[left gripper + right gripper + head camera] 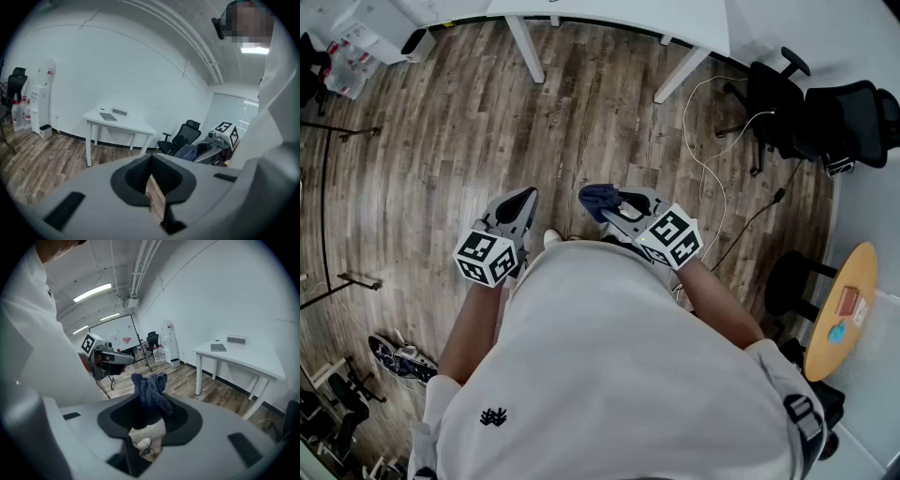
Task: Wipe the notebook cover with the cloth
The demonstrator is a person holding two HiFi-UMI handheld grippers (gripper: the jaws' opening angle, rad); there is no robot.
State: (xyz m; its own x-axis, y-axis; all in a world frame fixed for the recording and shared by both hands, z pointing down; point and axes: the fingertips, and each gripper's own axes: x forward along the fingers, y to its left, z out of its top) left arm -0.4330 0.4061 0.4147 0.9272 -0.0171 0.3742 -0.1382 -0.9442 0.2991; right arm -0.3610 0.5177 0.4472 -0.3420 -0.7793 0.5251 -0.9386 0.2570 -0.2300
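dark blue and fuzzy, the one cloth (149,392) is bunched into a lump. it is clamped in the right claw (149,414) and sticks out past the tips, its long axis along the claw. the left claw (151,161) is closed tip to tip on nothing. one thin, flat grey notebook (108,116) lies on the white surface (133,126) across the room, well apart from both claws, beside one small grey box (119,111). wood-plank floor (459,131) lies below.
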